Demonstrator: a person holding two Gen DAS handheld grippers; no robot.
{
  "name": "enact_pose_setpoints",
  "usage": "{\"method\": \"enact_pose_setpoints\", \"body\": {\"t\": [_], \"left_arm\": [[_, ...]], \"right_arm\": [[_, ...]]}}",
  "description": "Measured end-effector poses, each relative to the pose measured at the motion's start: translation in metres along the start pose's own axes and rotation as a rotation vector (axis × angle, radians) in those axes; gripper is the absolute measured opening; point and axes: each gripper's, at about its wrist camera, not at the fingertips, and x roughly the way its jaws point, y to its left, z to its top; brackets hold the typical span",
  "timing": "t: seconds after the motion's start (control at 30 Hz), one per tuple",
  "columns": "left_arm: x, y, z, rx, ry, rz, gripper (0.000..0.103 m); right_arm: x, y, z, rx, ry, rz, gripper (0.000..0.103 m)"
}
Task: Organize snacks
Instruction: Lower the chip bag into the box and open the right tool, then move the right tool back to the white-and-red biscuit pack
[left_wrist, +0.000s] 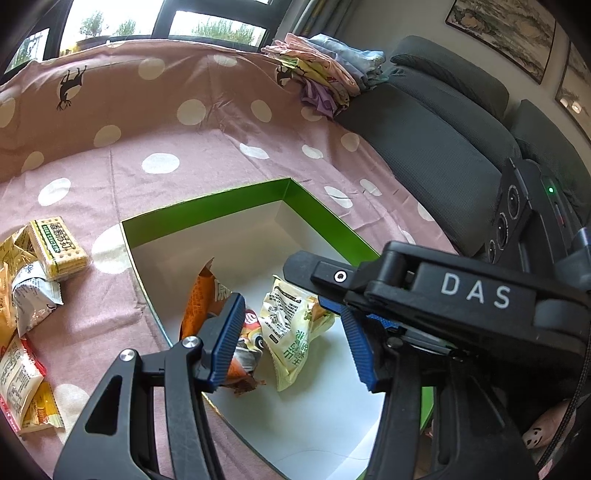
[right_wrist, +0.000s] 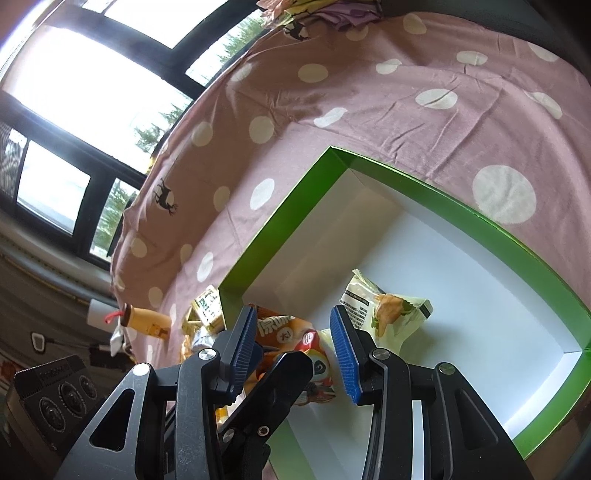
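Your left gripper (left_wrist: 291, 347) hangs over the green box (left_wrist: 207, 206), jaws apart and empty. Inside lie an orange packet (left_wrist: 203, 302) and a pale yellow packet (left_wrist: 291, 332) (side by side); your right gripper (right_wrist: 295, 350) hovers there too, parted, holding nothing

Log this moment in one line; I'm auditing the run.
green box: orange packet, yellow packet inside | left gripper: open above it | right gripper: open above it | loose snacks: on cloth
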Motion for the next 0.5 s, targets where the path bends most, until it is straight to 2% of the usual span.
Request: {"method": "enact_pose_setpoints", "body": {"t": [0.37,0.5], "left_arm": [[-0.015,0.02,-0.005,-0.032,-0.016,0.053,0.054],[-0.036,0.038,-0.008,-0.063,-0.042,0.093,0.054]], "right_arm": [[0.0,0.005,-0.002,-0.011,-0.001,-0.012,0.043],[-0.001,0.012,-0.003,-0.028,-0.011,-0.036,0.043]]}}
